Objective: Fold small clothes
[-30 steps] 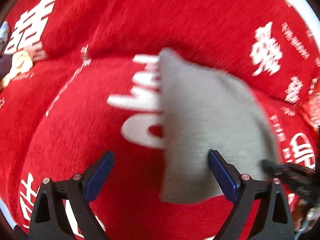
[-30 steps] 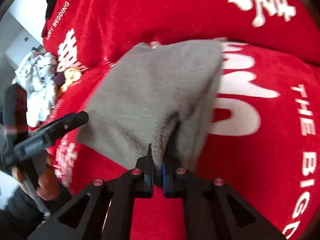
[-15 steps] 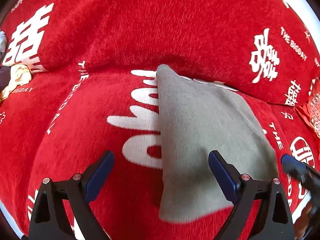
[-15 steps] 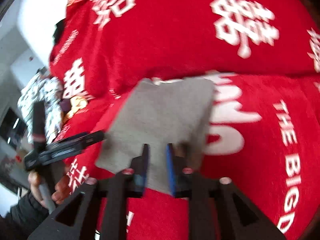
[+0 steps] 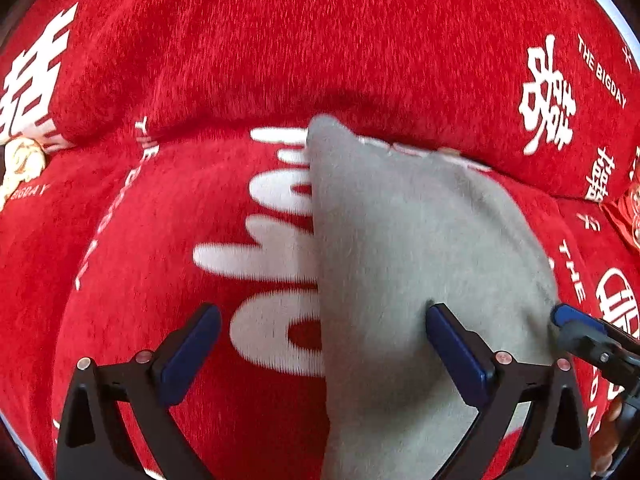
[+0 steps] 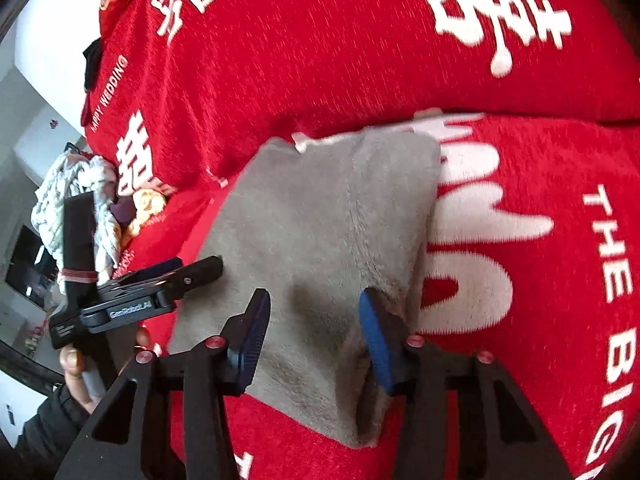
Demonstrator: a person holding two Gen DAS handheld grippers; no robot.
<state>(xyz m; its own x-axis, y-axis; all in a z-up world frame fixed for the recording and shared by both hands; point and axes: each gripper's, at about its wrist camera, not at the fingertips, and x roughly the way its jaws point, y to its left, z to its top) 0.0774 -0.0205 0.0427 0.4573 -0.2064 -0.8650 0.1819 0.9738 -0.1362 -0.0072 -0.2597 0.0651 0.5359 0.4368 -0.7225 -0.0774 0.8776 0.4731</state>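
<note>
The right gripper (image 6: pixel 312 334) is opening, its fingers (image 6: pixel 374 334) standing apart over the near edge of the grey cloth (image 6: pixel 320 240) without pinching it. The left gripper (image 5: pixel 320 356) is also opening, spread wide and holding nothing; the cloth's left edge is running between its fingers (image 5: pixel 454 354), the right one hovering over the fabric. Beyond both pairs, the cloth is lying flat as a neat folded rectangle on the red blanket (image 5: pixel 320 40). This piece looks folded and released. More crumpled laundry (image 6: pixel 76 208) is waiting far left of the right fingers, so work probably remains.
</note>
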